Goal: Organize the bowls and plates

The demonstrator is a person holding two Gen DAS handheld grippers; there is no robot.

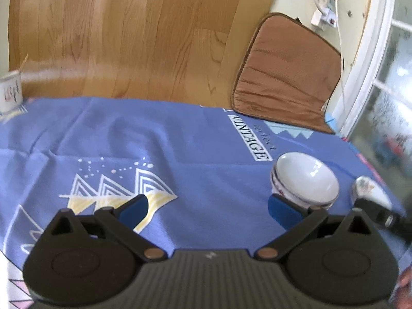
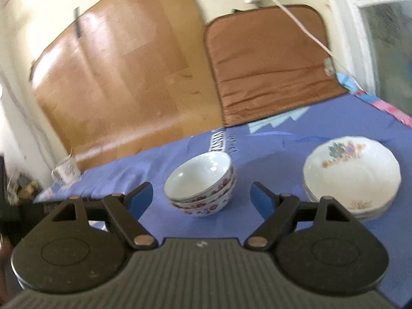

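A stack of white bowls with red flower patterns (image 2: 203, 185) stands on the blue tablecloth (image 2: 309, 134), just ahead of my open, empty right gripper (image 2: 202, 197). A stack of white plates with flower prints (image 2: 351, 175) stands to its right. In the left wrist view the bowl stack (image 1: 305, 182) sits at the right, beside my right fingertip, with the plates' edge (image 1: 370, 193) further right. My left gripper (image 1: 208, 206) is open and empty over the cloth (image 1: 128, 139).
A white mug (image 1: 10, 92) stands at the table's far left edge; it also shows in the right wrist view (image 2: 67, 171). A wooden board (image 1: 123, 33) and a brown cushion (image 1: 285, 72) lean against the wall behind the table. A window is at the right.
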